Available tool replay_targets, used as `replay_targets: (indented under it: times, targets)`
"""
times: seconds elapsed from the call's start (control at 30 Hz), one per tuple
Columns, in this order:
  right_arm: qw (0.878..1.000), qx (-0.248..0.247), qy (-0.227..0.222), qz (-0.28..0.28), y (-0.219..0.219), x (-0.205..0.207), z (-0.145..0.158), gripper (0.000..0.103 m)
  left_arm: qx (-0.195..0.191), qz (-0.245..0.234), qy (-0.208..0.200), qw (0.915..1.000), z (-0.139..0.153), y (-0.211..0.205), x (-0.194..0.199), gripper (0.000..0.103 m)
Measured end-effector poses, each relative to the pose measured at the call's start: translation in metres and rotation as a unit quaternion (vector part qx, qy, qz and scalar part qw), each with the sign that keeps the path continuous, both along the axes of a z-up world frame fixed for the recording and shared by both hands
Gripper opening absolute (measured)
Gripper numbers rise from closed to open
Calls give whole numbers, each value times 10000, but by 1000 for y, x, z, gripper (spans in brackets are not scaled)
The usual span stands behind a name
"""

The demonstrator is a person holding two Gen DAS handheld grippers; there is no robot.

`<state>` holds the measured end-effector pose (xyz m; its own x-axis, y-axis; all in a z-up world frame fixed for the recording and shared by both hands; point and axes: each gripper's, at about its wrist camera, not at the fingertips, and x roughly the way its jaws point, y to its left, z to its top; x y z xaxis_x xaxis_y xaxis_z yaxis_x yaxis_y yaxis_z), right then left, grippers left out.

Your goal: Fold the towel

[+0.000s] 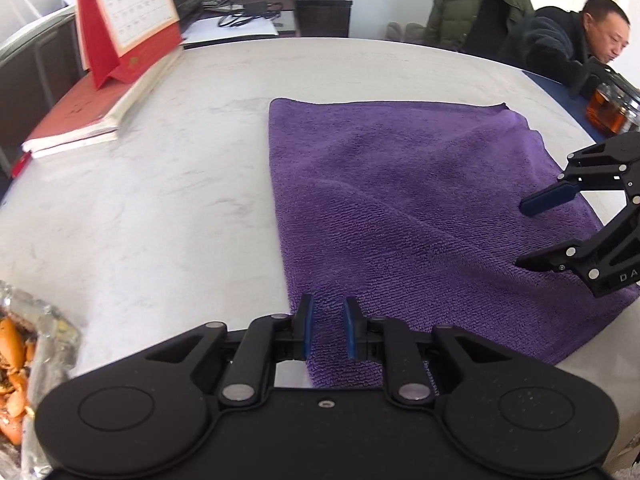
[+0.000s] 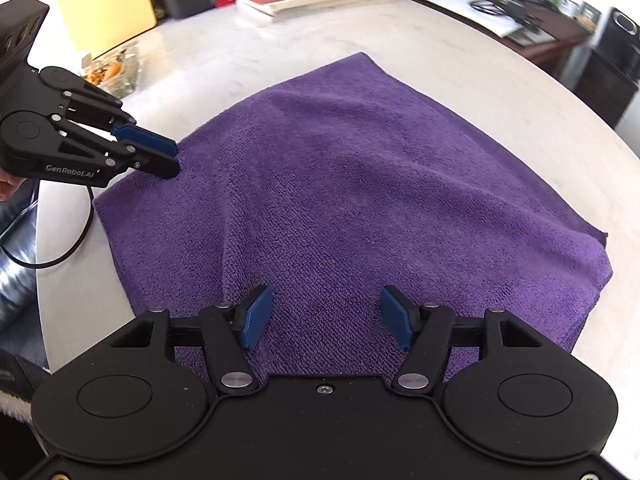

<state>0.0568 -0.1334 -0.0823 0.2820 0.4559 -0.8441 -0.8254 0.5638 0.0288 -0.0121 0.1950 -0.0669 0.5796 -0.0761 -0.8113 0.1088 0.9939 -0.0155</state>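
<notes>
A purple towel (image 1: 400, 200) (image 2: 360, 180) lies folded on the white table (image 1: 160, 208), slightly rumpled with soft creases. My left gripper (image 1: 329, 301) (image 2: 174, 160) sits at the towel's left edge near its front corner. Its jaws are narrow, with the towel's edge running between the blue pads. My right gripper (image 2: 326, 292) (image 1: 522, 234) hovers over the towel's right side. Its pads stand wide apart, with only flat cloth below them.
A red desk calendar (image 1: 120, 20) and a red notebook (image 1: 76, 120) stand at the far left. Foil with orange peels (image 1: 20, 344) lies front left. A glass teapot of tea (image 1: 612, 110) and a seated person (image 1: 560, 48) are at the far right. A black cable (image 2: 60, 258) crosses the table edge.
</notes>
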Motion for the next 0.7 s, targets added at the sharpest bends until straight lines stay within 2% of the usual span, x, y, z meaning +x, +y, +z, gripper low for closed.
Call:
replay_targets:
  times: [0.2,0.33,0.47,0.5,0.57,0.67,0.7]
  targets:
    - [9995,300,108,41,-10,5,6,59,271,232,-141,9993,12,-16,-12,16]
    - [9973,652,-116,-331,-28,14,27,59,-109,226,-536,9982,42,-42,-31,16]
    - [9880,1034,-197,-1133,-65,45,44,60,-504,-603,-656,9947,58,-105,-28,16]
    - [9846,1085,-202,-1357,-80,52,45,60,-614,-935,-607,9919,58,-127,-25,16]
    - [9808,1149,-156,-1565,-95,62,42,60,-747,-1780,-419,9803,53,-179,-23,16]
    - [9774,1260,16,-1697,-120,67,31,60,-349,-2611,-242,9644,41,-232,-24,16]
    - [9775,1281,72,-1674,-124,66,27,60,-212,-2698,-222,9624,38,-240,-25,16]
